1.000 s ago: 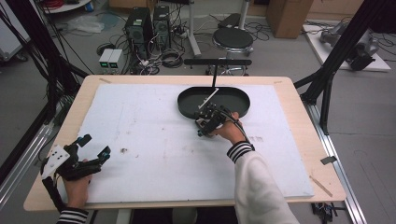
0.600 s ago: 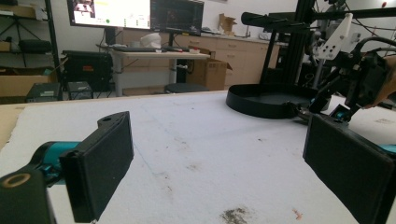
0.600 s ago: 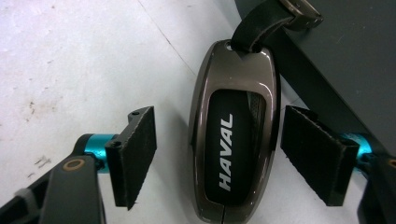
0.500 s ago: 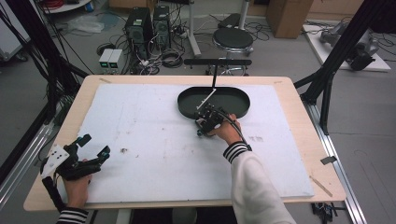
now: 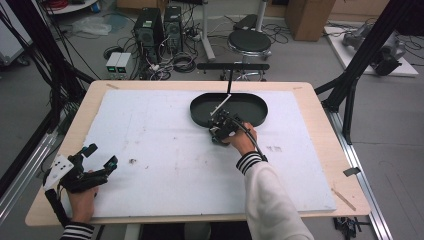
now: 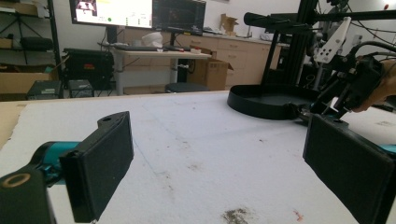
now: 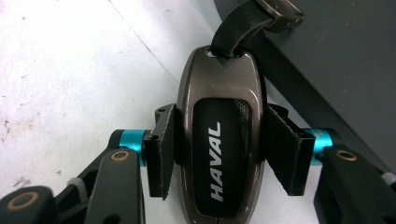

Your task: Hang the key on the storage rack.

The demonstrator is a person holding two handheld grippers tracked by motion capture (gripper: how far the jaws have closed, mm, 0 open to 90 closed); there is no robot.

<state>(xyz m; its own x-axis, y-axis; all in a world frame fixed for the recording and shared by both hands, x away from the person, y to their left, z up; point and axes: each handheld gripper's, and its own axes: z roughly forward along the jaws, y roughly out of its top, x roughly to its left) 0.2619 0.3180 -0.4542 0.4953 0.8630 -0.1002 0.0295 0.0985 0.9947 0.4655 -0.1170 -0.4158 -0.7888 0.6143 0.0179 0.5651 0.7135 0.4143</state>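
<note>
- Table [image 5: 320,150] with a white foam sheet [image 5: 165,145] across its top; bare apart from a few scuffs and stains.
- Black oval tray [image 5: 250,107] at the far middle of the sheet, nothing to be seen inside it. Judged the likely drop-off, since the work sits right at its near rim.
- Left gripper [image 5: 100,157] low at the near left corner, jaws spread wide, nothing between them; idle, well apart from the tray.
- Right gripper [image 5: 218,131] just beside the tray's near rim; its jaws have just been closing and now pinch the key fob [image 7: 219,135] by both long sides.
- Key fob: dark glossy shell lettered HAVAL, lying flat on the foam, its strap [image 7: 243,25] running up onto the tray edge.
- Progress, as judged: grasp made. Lift and placing not yet done; the fob is still down on the sheet, outside the tray.
</note>
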